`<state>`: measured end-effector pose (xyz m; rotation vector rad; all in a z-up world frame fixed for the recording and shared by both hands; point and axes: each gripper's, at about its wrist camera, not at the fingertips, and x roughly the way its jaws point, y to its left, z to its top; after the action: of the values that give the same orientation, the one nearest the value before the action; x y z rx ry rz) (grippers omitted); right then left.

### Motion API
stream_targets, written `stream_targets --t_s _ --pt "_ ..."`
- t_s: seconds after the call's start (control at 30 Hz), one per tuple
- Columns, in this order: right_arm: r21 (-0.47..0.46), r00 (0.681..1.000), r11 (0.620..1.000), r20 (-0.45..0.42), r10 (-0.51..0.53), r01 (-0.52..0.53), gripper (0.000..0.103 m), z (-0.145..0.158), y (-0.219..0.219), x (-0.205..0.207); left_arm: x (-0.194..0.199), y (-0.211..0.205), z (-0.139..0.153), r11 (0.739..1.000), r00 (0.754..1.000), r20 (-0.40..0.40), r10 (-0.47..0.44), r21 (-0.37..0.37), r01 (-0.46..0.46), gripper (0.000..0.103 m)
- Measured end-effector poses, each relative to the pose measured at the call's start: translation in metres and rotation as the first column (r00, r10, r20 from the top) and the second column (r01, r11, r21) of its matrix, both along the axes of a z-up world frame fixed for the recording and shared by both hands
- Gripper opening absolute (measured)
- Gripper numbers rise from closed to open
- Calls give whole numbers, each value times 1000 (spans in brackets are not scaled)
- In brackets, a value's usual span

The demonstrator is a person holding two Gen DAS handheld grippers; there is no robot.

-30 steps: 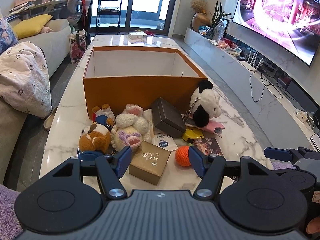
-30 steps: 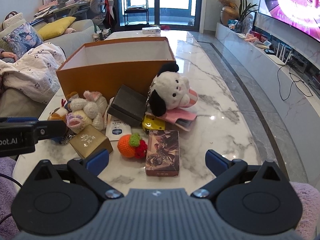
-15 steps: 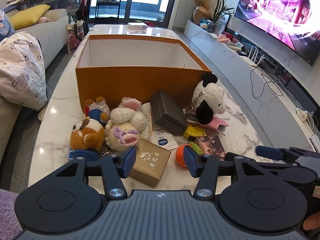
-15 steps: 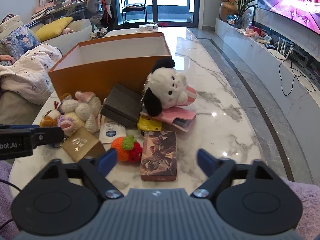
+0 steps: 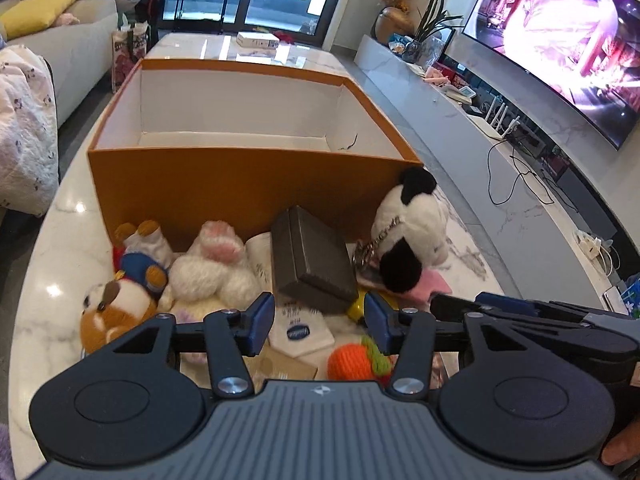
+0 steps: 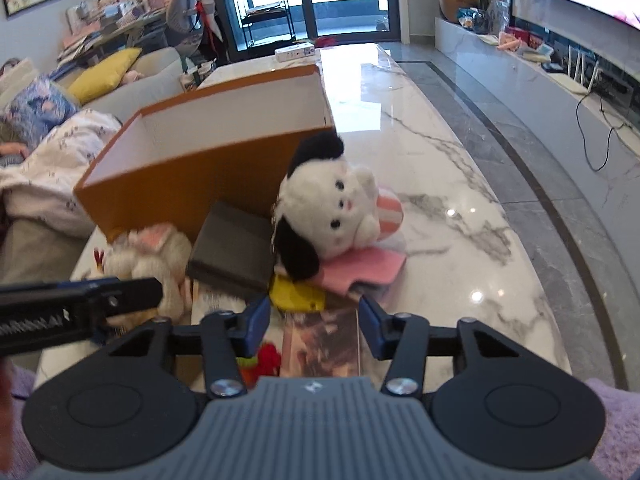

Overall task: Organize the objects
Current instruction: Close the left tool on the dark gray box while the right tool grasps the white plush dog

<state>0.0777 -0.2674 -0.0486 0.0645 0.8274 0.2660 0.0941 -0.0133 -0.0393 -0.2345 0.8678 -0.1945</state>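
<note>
Left hand-held gripper [image 5: 318, 322]: You hold it low over the toys. Its jaws stand partly apart, and nothing is pinched. A white pouch [image 5: 301, 332] lies on the table under the gap.
Right hand-held gripper [image 6: 314, 326]: Its jaws are closing. The card box [image 6: 320, 340] sits between them, but the pads do not press on it.
Box [image 5: 240, 192]: Big and orange, white inside, open on top. It stands on the table [image 6: 440, 208] just behind the pile.
Dog toy [image 6: 332, 212]: White with black ears. It lies on a pink case [image 6: 368, 270], right by the box corner.
Dark box [image 5: 312, 260]: It leans tilted in the middle of the pile, touching the pouch.
Fluffy toy [image 5: 212, 268]: White and pink, left of the dark box.
Brown toy [image 5: 116, 308]: At the left edge of the pile, next to a small blue one [image 5: 140, 268].
Orange ball [image 5: 354, 362]: Knitted, with a green top. It lies near your left gripper's right finger.
Yellow thing [image 6: 296, 294]: It peeks out under the dog toy. You cannot tell what it is.
</note>
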Motion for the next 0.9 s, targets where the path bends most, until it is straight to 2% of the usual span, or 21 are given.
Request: stream_targets --t_s 0.1,0.13,0.2,0.4,0.5,0.6,0.7,0.9 --pt "4 1000 1000 11 1 -1 62 4 1 13 16 2 -4 1000 1000 -28 5 -22 -6 58" --pt "14 1000 1000 12 -3 3 67 6 0 18 22 3 -5 1000 999 -36 4 -29 -5 59" --pt "45 1000 999 12 -14 13 69 10 -4 27 34 4 -8 999 999 -54 5 -45 -7 59" --pt "116 999 993 -9 -31 31 79 17 -11 55 67 1 -21 999 989 -149 10 -35 -16 60" --pt "104 999 994 -28 -38 41 84 13 -7 68 79 1 -29 999 983 -185 14 -36 -21 60" --pt "104 997 993 -65 -42 49 85 6 -5 81 87 -2 -33 1000 981 -193 -1 -18 -3 60" --pt "121 995 992 -92 -34 45 86 2 -2 92 94 -6 -37 1000 977 -213 -22 -17 18 68" --pt "98 992 994 -118 -43 55 86 -7 3 107 101 -16 -48 997 969 -243 -52 48 65 72"
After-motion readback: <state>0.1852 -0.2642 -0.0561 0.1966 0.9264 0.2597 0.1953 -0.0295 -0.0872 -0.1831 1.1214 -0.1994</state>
